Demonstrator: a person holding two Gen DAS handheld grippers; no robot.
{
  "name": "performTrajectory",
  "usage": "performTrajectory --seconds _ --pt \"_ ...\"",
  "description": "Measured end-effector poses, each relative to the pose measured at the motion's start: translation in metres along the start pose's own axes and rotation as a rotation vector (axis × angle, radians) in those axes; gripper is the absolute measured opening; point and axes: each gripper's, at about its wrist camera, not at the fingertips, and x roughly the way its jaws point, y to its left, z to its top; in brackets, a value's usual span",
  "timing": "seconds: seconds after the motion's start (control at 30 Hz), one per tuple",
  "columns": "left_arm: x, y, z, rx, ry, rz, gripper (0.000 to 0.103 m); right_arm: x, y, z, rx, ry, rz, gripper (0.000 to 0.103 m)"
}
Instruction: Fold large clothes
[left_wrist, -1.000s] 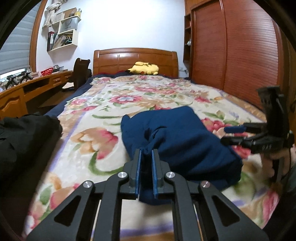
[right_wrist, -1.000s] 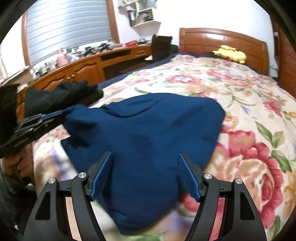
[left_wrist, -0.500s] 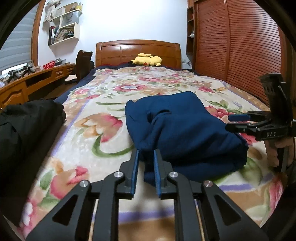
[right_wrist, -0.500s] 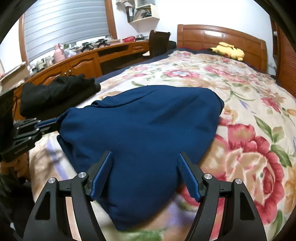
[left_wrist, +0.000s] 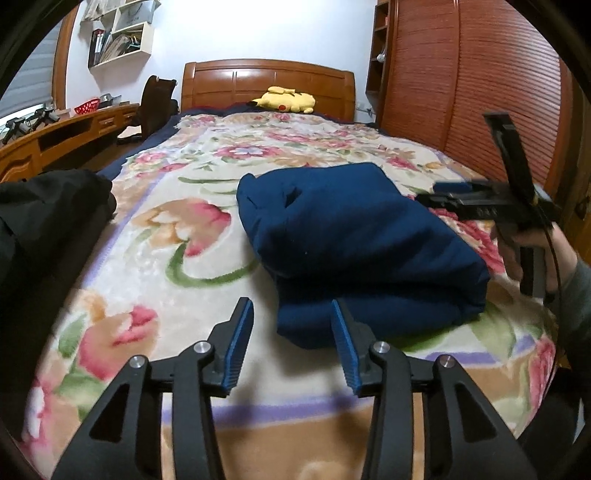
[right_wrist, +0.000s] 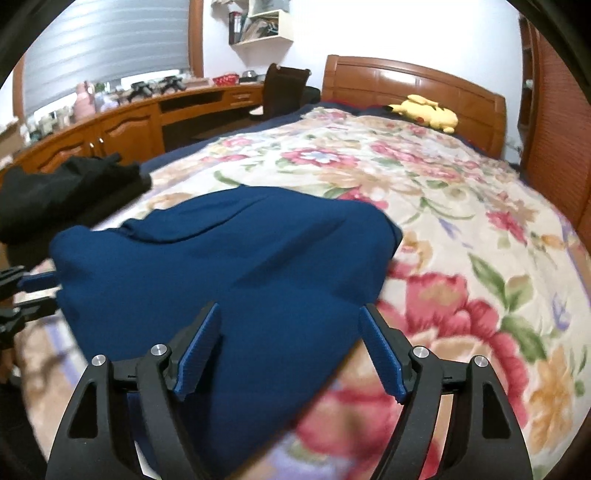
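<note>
While both tools (left_wrist: 291, 341) (right_wrist: 290, 350) gape empty, the blue garment (left_wrist: 354, 240) lies on the floral blanket (left_wrist: 166, 240).

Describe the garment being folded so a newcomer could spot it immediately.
Start at the bed's floral blanket. Near its foot end lies the navy garment, folded into a thick bundle. The black clothing sits crumpled at the bed's edge; only the navy piece is blue and neatly folded.
</note>
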Motion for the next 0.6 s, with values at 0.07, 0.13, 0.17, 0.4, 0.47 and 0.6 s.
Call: performTrajectory --seconds 0.07,0.13,0.17,0.4,0.47,0.6 --pt "0.004 -0.001 0.000 0.007 0.011 0.003 0.044 0.012 -0.005 0.009 -0.015 0.016 -0.022 0.082" --pt "0.006 -0.002 0.001 0.007 0.015 0.006 0.045 0.024 -0.012 0.017 -0.020 0.031 -0.033 0.082" --pt "0.007 -0.002 0.001 0.008 0.017 0.009 0.047 0.030 -0.016 0.021 -0.018 0.037 -0.036 0.082" --pt "0.018 -0.001 0.002 0.009 0.047 0.017 0.056 0.084 -0.043 0.038 0.021 0.083 -0.073 0.083" --pt "0.020 0.001 0.002 0.004 0.055 0.015 0.056 0.097 -0.048 0.038 0.023 0.102 -0.066 0.086" --pt "0.026 0.003 0.002 -0.003 0.070 0.007 0.057 0.118 -0.056 0.041 0.023 0.114 -0.052 0.093"
